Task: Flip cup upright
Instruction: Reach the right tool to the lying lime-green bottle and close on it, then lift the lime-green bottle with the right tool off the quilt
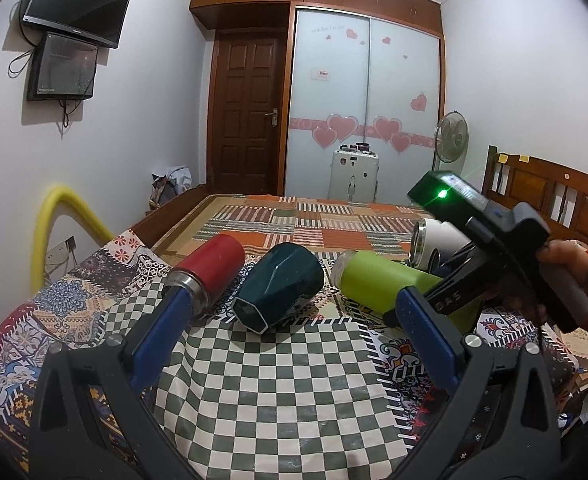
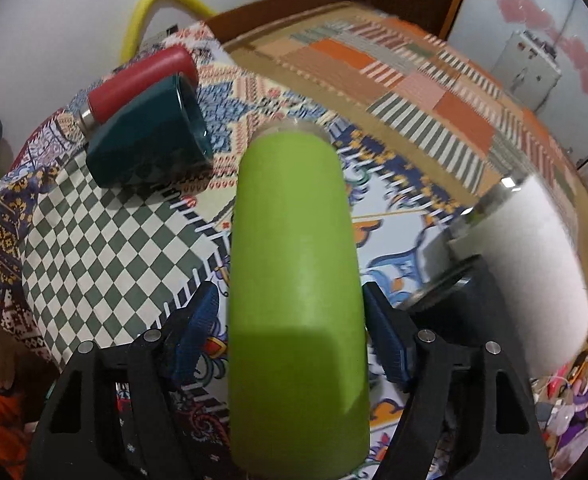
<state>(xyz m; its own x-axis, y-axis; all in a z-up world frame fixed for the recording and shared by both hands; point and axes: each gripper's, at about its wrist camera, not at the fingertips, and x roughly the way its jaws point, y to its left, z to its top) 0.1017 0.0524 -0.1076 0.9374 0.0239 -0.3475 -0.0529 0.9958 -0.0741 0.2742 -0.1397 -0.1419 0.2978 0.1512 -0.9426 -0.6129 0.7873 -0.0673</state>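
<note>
The right gripper [image 2: 291,320] has its blue ribbed fingers [image 2: 199,320] set on either side of the green cup [image 2: 294,280], a smooth matte lime cylinder lying on its side. The pads sit at the cup's flanks, but whether they actually press it cannot be told. The cup's far end shows a pale, clear rim, and it lies on the patterned cloth [image 2: 105,240], a checkered green-and-white panel bordered with floral and geometric prints.

The left gripper [image 1: 294,336] hovers with its flat blue fingers [image 1: 430,332] wide apart and holding nothing, above the checkered part of the cloth.

Beyond them lies a dark teal cup [image 1: 279,286] with faceted sides and a hexagonal base, also on its side. Just beside it rests a red cup [image 1: 209,270], a smooth cylinder with a bare metal end. To the right of the green cup, a white cup [image 2: 534,276] with a shiny metal rim lies on its side.
</note>
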